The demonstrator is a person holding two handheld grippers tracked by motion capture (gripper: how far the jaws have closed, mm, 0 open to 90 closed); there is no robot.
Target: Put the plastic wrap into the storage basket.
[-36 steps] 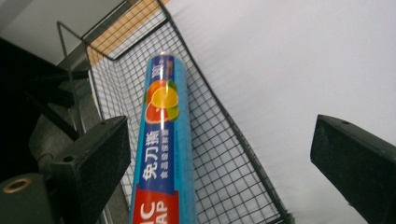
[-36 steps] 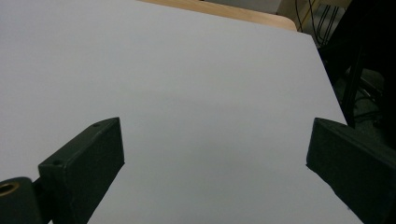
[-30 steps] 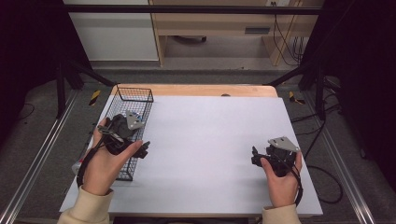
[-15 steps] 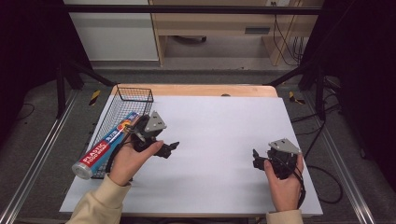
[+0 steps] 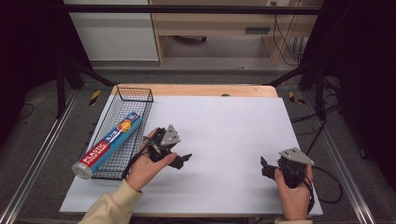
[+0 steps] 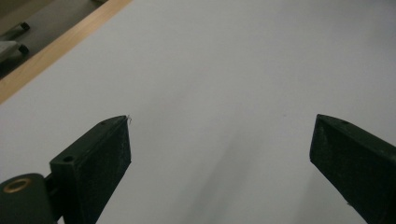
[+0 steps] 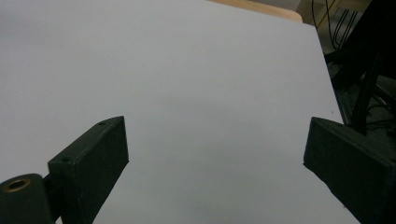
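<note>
A blue and red plastic-wrap box (image 5: pixel 108 144) lies lengthwise in the black wire basket (image 5: pixel 135 94) at the table's left edge, its near end sticking out past the basket's front. My left gripper (image 5: pixel 183 161) is just right of the basket over the white tabletop (image 5: pixel 233 126), held in a hand, open with nothing between its jaws (image 6: pixel 219 140). My right gripper (image 5: pixel 264 168) hovers near the front right of the table, open and empty too (image 7: pixel 215 135). Both gripper views look down on bare white surface.
A wooden strip (image 5: pixel 196 90) runs along the table's far edge. Cables (image 5: pixel 327 186) trail off the right side by the right hand. Metal rails (image 5: pixel 37 158) flank the table, and a wooden shelf unit (image 5: pixel 219 28) stands beyond it.
My left gripper moved right, off the basket and out over the white tabletop, uncovering the plastic-wrap box lying in the basket. The right gripper barely moved.
</note>
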